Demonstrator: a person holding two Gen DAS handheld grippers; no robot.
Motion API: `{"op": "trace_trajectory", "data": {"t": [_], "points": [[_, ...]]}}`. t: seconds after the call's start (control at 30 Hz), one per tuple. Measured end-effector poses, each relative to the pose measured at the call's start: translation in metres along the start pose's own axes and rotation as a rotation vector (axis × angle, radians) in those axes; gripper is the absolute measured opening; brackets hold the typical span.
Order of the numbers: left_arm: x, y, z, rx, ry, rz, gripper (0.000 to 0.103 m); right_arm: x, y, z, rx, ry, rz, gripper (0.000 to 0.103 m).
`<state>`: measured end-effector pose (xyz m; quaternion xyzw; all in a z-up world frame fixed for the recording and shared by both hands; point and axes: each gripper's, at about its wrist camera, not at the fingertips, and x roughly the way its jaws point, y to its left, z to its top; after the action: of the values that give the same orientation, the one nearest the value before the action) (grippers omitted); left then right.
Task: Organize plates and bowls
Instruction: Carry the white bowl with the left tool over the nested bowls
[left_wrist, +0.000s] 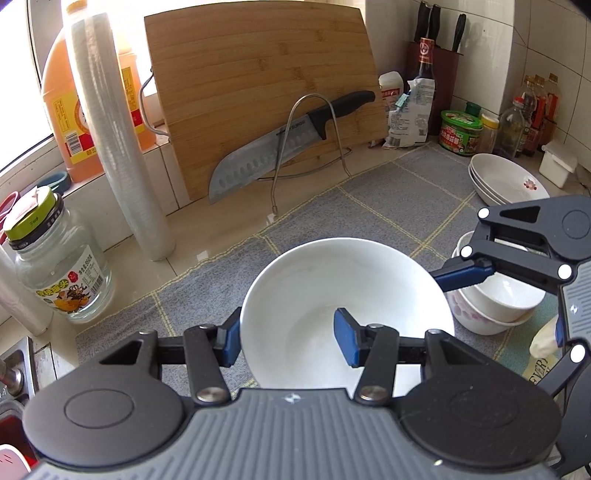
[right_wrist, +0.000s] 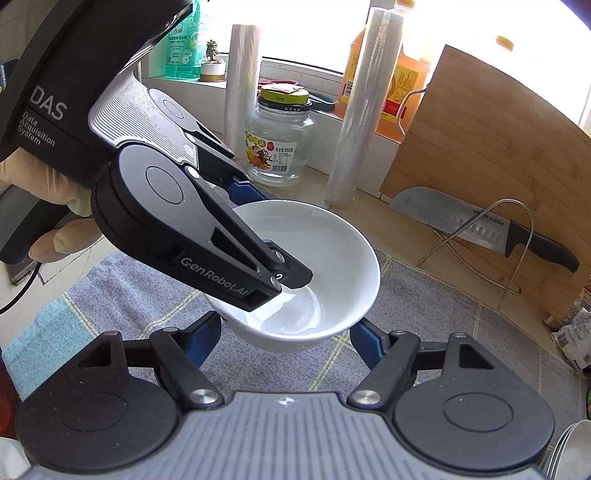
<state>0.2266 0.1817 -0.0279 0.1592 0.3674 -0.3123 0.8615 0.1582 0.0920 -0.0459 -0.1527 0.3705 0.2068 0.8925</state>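
A white bowl hangs tilted above the grey checked mat. My left gripper is shut on its wall, one blue pad outside and the other inside. From the right wrist view the same bowl shows the left gripper's inner finger reaching down into it. My right gripper has a fingertip against each side of the bowl's lower body; one of its blue fingers meets the bowl's right side. A stack of small flowered bowls and a stack of shallow white dishes rest on the mat.
A bamboo cutting board leans on the back wall with a large knife in a wire rack. A glass jar, wrap roll, oil jugs, sauce bottles and a knife block line the counter. A gloved hand grips the left handle.
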Motion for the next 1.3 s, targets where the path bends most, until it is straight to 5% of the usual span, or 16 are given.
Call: {"op": "trace_trajectory", "data": {"t": [1.3], "points": [[0.047,-0.139,0.06,0.244,-0.011,-0.236,0.05,-0.077,-0.077,-0.087,0.214,0.075,-0.218,0.081]]}}
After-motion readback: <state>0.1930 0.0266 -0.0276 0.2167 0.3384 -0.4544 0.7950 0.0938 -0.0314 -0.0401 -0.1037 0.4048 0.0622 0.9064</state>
